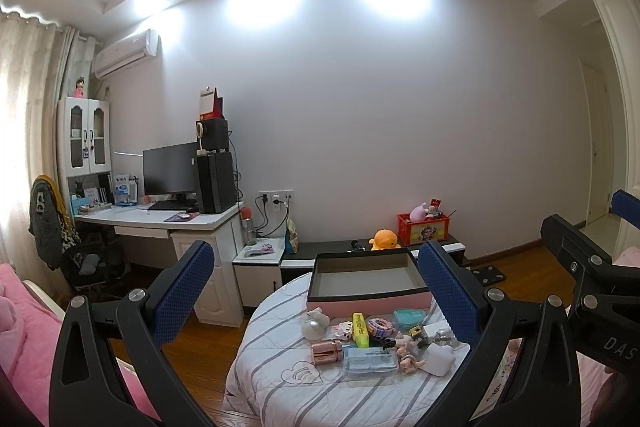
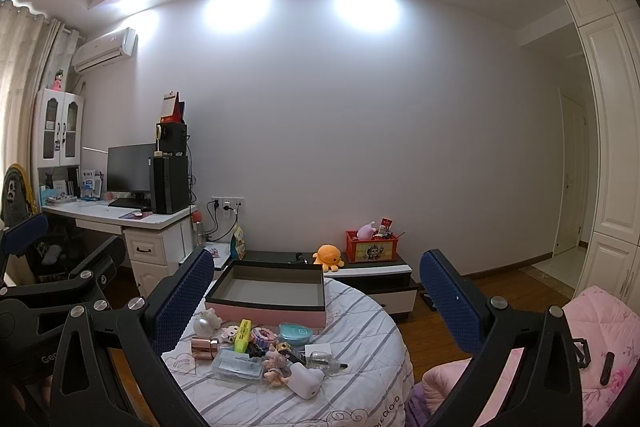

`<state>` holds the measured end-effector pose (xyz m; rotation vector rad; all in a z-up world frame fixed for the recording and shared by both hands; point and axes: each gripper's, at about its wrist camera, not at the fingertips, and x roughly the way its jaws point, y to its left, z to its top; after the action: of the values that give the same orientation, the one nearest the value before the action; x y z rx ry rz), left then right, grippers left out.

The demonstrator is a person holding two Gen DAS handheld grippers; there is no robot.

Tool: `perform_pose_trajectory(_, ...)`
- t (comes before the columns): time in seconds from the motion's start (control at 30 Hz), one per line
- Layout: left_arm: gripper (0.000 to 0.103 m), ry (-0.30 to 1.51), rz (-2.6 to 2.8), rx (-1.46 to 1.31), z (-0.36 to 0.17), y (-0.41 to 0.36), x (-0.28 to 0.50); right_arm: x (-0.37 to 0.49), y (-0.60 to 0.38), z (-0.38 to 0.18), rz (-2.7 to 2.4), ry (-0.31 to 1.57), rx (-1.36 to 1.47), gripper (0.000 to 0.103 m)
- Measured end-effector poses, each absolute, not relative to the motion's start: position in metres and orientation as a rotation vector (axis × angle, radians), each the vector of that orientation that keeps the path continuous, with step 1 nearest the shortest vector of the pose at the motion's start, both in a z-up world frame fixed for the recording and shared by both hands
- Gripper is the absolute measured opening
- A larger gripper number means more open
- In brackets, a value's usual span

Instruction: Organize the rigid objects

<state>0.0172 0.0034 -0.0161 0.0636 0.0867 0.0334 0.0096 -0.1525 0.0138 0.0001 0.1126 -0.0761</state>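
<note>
Lying on the round striped worktop (image 1: pixel 288 399), the small things form a loose heap just in front of an empty pink box (image 1: pixel 366 281), whose long side runs left to right across the far half of the top. A yellow highlighter (image 1: pixel 360 327) points away toward the box, its long axis running front to back. Beside it a rose-gold tube (image 1: pixel 327 351) lies on its side, crosswise, and a clear case (image 1: pixel 371 363) sits flat at the near edge, long side left to right. A teal tin (image 2: pixel 295 333) rests near the box wall, and a white charger (image 2: pixel 306 379) lies at the front right of the heap.

Both tongs hang level above the near edge, aimed at the wall beyond. The left tongs (image 1: pixel 316 299) stand wide apart, holding nothing; the right tongs (image 2: pixel 318 307) likewise gape empty. Each pair frames the heap and box between its blue pads.

Behind stand a low cabinet (image 2: pixel 368 273) with an orange plush toy (image 2: pixel 329 257) and a red crate (image 2: pixel 371 247), and a desk with a monitor (image 1: pixel 170 169) farther left.
</note>
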Motion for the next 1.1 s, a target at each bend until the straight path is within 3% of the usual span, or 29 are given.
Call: perform_pose_trajectory(1.1, 0.103, 0.096, 0.034, 0.071, -0.0139, 0.0106, 0.0169, 0.0143, -0.1555, 0.0125, -0.075, 0.122, -0.007, 0.103)
